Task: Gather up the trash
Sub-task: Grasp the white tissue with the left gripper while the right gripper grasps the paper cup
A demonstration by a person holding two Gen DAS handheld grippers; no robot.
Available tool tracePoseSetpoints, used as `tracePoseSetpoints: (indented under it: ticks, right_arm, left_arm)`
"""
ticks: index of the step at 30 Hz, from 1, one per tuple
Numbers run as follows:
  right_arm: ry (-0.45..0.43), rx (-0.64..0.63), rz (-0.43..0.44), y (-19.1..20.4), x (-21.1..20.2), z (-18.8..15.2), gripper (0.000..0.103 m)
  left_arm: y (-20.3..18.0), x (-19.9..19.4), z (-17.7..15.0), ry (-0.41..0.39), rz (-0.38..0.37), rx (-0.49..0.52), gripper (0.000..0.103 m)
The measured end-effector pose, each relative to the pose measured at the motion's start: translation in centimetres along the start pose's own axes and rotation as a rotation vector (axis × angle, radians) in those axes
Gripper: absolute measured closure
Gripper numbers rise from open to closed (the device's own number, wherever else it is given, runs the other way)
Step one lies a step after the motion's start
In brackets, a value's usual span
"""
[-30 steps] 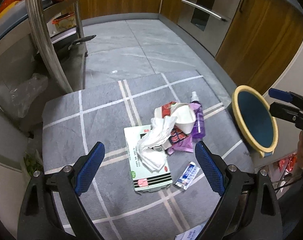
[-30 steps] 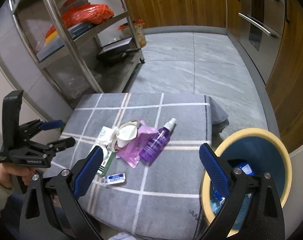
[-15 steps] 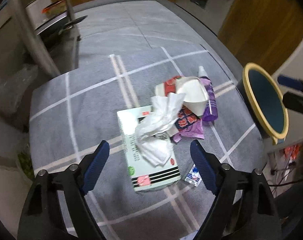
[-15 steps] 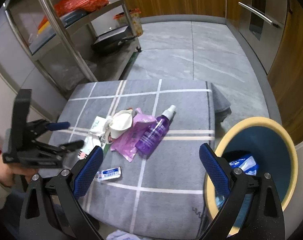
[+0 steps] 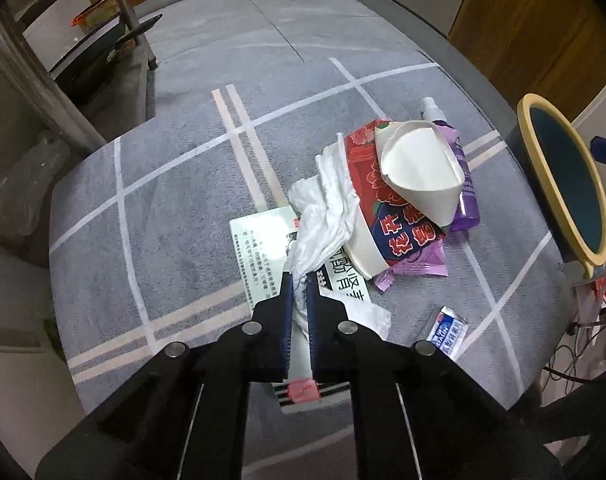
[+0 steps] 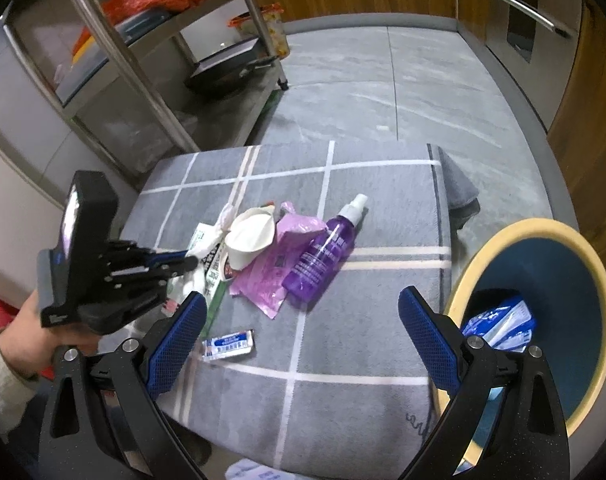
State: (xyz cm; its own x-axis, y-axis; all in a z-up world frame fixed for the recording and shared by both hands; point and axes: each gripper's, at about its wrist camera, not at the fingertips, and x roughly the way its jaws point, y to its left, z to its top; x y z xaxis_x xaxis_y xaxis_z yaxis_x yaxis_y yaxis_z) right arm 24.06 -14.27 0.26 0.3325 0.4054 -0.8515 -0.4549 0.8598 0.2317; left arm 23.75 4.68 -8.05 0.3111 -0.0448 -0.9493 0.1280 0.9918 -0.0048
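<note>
1. Kitchen floor of grey stone tile runs back to wooden cabinets, and in front of it I work over a grey cushioned mat with white grid lines, which keeps the litter in one heap within reach of both hands.

2. My left gripper has its jaws clenched on the crumpled white tissue. I took the near tail of it, at 6 o'clock of the heap, because it lies on top and lifts free without disturbing the rest.

3. Under the tissue lies a flat white printed leaflet with black stripes. I judge the pads have only the tissue, though I cannot rule out that they nipped the paper as well.

4. Other trash sits at 1 o'clock from that grip: a crushed red-and-white paper cup leaning over a pink foil wrapper, with a purple plastic spray bottle alongside. A small blue-and-white sachet lies apart at 4 o'clock in the left wrist view.

5. My right gripper hangs with jaws released and empty above the mat's near edge, roughly over the sachet, which looks like its likely pick.

6. At 3 o'clock, just beside the mat, stands the round blue bin with a yellow rim, already holding a blue-and-white packet. Its closeness makes the tissue's carry short.
</note>
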Motion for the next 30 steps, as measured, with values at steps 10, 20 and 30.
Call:
tracePoseSetpoints:
  ticks: [10,20,30]
  right_arm:
    - [0.013,0.0,0.048,2.8,2.1,1.2,0.007]
    - [0.025,-0.01,0.025,5.6,5.5,2.1,0.007]
    - [0.042,-0.072,-0.084,7.1,9.6,2.9,0.007]
  left_arm:
    - [2.1,-6.7,0.8,-0.108,-0.049,-0.142,0.098]
    - [3.4,-15.5,1.4,-0.267,-0.106,-0.193,0.098]
    - [5.2,-16.0,1.8,-0.283,-0.155,-0.23,0.098]
